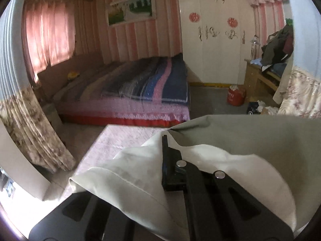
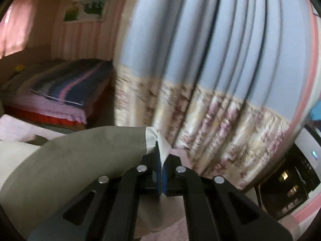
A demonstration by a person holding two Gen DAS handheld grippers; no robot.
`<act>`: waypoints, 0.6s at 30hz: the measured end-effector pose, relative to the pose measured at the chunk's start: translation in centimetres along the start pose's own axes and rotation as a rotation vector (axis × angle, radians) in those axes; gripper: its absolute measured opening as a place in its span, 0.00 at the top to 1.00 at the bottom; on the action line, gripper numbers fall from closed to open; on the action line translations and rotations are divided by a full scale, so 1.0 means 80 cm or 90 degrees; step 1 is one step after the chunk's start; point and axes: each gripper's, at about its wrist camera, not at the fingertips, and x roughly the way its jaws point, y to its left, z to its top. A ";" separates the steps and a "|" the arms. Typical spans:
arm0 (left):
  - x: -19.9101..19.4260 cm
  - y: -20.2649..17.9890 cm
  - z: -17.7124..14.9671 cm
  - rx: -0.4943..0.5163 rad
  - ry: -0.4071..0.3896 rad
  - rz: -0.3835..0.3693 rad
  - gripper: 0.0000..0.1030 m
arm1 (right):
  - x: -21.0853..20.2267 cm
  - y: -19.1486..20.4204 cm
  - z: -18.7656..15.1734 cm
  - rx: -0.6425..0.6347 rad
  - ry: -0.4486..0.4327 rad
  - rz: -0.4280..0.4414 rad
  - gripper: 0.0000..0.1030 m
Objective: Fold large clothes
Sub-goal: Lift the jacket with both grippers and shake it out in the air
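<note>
A large grey-beige garment with a white lining (image 1: 230,132) hangs lifted between both grippers. My left gripper (image 1: 163,140) is shut on one white edge of it; cloth drapes over the left finger and hides it. In the right wrist view the same garment (image 2: 80,152) sweeps off to the left. My right gripper (image 2: 161,156) is shut on its white corner, which sticks up between the blue pads.
A pale pink bed surface (image 1: 112,146) lies below the garment. A second bed with a striped blanket (image 1: 152,80) stands across the floor. A blue and floral curtain (image 2: 210,80) hangs close on the right. A white wardrobe (image 1: 212,46) and a cluttered desk (image 1: 268,68) stand far right.
</note>
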 end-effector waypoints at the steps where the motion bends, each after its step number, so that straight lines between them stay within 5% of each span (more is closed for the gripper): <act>1: 0.016 -0.007 -0.003 0.005 0.015 0.000 1.00 | 0.022 -0.003 -0.006 0.000 0.023 -0.008 1.00; 7: 0.052 -0.043 -0.051 0.062 0.036 -0.049 0.95 | 0.128 0.006 -0.087 -0.014 0.183 0.017 0.97; 12: 0.025 -0.034 -0.090 0.017 0.044 -0.087 0.52 | 0.109 -0.003 -0.129 0.005 0.188 0.054 0.79; 13: 0.014 -0.030 -0.096 0.008 0.039 -0.087 0.33 | 0.100 -0.004 -0.130 0.006 0.181 0.057 0.69; 14: -0.001 -0.025 -0.103 -0.001 0.029 -0.073 0.09 | 0.080 -0.009 -0.133 0.011 0.168 0.047 0.32; 15: -0.020 -0.020 -0.111 -0.014 0.014 -0.057 0.04 | 0.057 -0.015 -0.135 0.019 0.143 0.030 0.12; 16: -0.039 -0.015 -0.119 -0.026 0.001 -0.057 0.03 | 0.042 -0.019 -0.136 0.027 0.117 0.029 0.02; 18: -0.074 -0.012 -0.136 -0.035 0.005 -0.050 0.03 | -0.004 -0.033 -0.141 0.049 0.070 0.033 0.02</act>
